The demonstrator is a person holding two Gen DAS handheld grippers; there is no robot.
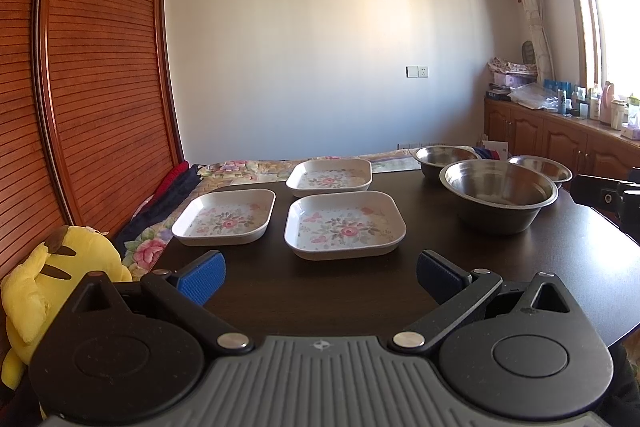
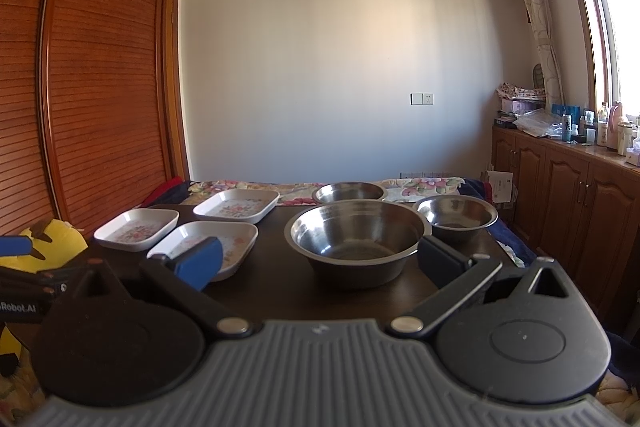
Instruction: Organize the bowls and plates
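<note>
Three square floral plates sit flat, rims up, on the dark counter [image 1: 320,303]: the nearest plate [image 1: 345,225] lies straight ahead of the left tongs [image 1: 320,277], a second plate [image 1: 225,217] ahead to their left, a third plate [image 1: 329,177] beyond. Three steel bowls stand upright, mouths up: the large bowl [image 2: 357,241] is just ahead of the right tongs [image 2: 320,263], a smaller bowl [image 2: 456,217] beyond to their right, another bowl [image 2: 349,192] behind. None has a clear long axis. Both tongs are spread wide, holding nothing, touching nothing, hovering level over the counter's near edge, side by side.
</note>
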